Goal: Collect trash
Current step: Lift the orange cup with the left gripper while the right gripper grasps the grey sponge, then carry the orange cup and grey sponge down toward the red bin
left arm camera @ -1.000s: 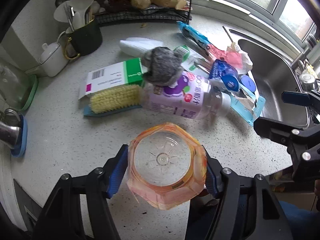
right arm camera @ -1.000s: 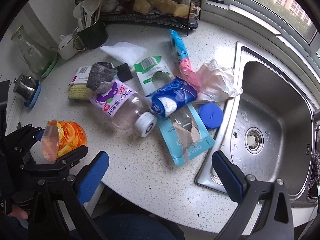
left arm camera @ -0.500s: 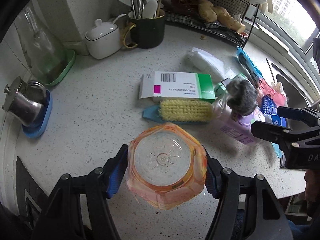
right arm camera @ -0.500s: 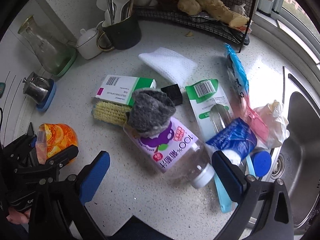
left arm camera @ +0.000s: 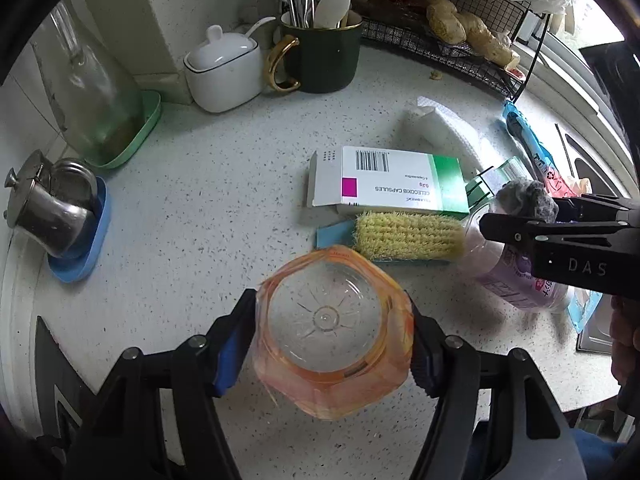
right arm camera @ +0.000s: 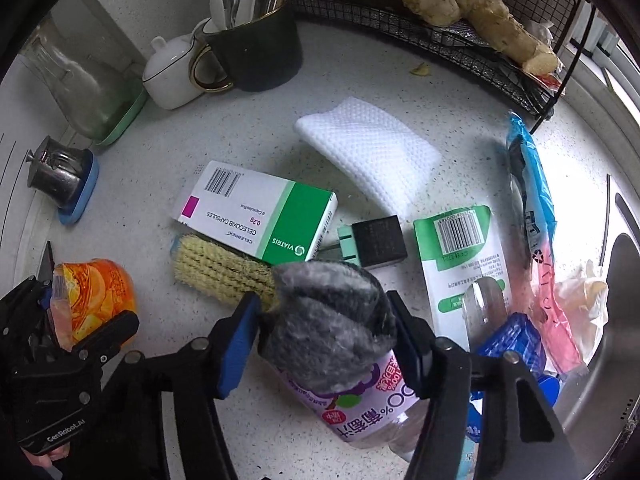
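I have two pieces of trash in hand and most of the heap still to go. My left tongs (left arm camera: 334, 344) grip the orange cup (left arm camera: 332, 334) by its sides, bottom toward the camera, above bare worktop (left arm camera: 208, 216). My right tongs (right arm camera: 326, 336) have just been closing, and the grey wad (right arm camera: 328, 326) now sits between the blue pads; they seem to press its flanks, so I judge it caught, though it has not left the bottle (right arm camera: 360, 412) it lies on.

No bin shows in either view, so I can't say where these two will go.

Left on the worktop: the bottle lying on its side under the wad, the pill box (right arm camera: 256, 210) resting partly over the brush (right arm camera: 222, 270), a green card pack (right arm camera: 464, 256), a blue pouch (right arm camera: 510, 346), the long blue-pink wrapper (right arm camera: 534, 216), and a crumpled bag (right arm camera: 584, 300) by the sink (right arm camera: 624, 280). The white cloth (right arm camera: 370, 148) and small black block (right arm camera: 380, 240) may or may not count as trash.

In the way: the brush touches the bottle's base, just beside my right pad, and the bottle could roll when the wad lifts. The mug (left arm camera: 320, 60), sugar pot (left arm camera: 224, 68) and wire rack (left arm camera: 460, 48) stand well back and are not a worry.
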Demonstrator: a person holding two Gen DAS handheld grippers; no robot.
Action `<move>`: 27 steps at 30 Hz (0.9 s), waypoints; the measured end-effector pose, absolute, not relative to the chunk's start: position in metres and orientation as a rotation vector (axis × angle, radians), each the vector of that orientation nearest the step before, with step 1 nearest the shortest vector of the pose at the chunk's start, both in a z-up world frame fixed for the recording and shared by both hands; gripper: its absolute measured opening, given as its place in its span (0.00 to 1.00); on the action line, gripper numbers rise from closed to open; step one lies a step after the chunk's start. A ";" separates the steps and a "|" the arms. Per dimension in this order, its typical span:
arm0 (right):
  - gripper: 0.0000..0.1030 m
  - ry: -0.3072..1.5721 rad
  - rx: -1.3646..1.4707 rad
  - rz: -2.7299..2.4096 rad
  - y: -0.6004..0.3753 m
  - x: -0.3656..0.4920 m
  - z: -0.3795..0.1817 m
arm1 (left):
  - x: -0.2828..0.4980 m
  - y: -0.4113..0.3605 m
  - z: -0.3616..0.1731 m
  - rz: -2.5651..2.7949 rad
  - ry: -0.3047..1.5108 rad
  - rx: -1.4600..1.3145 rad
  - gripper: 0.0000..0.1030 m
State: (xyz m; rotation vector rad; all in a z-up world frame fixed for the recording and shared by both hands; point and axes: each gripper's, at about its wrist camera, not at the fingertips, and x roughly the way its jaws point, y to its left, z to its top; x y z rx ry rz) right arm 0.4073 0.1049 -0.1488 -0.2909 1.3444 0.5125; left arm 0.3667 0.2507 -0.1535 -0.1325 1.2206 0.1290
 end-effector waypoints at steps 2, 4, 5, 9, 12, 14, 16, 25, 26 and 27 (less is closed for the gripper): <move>0.46 1.326 -0.312 0.517 0.108 0.406 -0.146 | 0.365 0.252 -0.155 0.137 1.228 -0.146 0.63; 0.44 1.322 -0.307 0.522 0.106 0.403 -0.143 | 0.363 0.251 -0.155 0.139 1.230 -0.152 0.63; 0.44 1.323 -0.298 0.525 0.104 0.403 -0.142 | 0.362 0.250 -0.155 0.141 1.229 -0.152 0.63; 0.36 1.318 -0.277 0.528 0.088 0.401 -0.135 | 0.358 0.247 -0.152 0.136 1.222 -0.155 0.63; 0.33 1.300 -0.271 0.531 0.083 0.401 -0.128 | 0.356 0.244 -0.149 0.127 1.216 -0.156 0.63; 0.32 1.284 -0.273 0.535 0.078 0.398 -0.121 | 0.355 0.241 -0.147 0.120 1.209 -0.148 0.63; 0.32 1.277 -0.267 0.541 0.075 0.394 -0.115 | 0.354 0.238 -0.143 0.112 1.200 -0.137 0.63; 0.32 1.241 -0.243 0.566 0.044 0.362 -0.086 | 0.335 0.210 -0.116 0.074 1.140 -0.099 0.63; 0.32 1.235 -0.243 0.568 0.043 0.357 -0.083 | 0.332 0.206 -0.112 0.073 1.134 -0.096 0.63; 0.32 1.230 -0.244 0.569 0.039 0.353 -0.079 | 0.327 0.202 -0.108 0.069 1.125 -0.093 0.63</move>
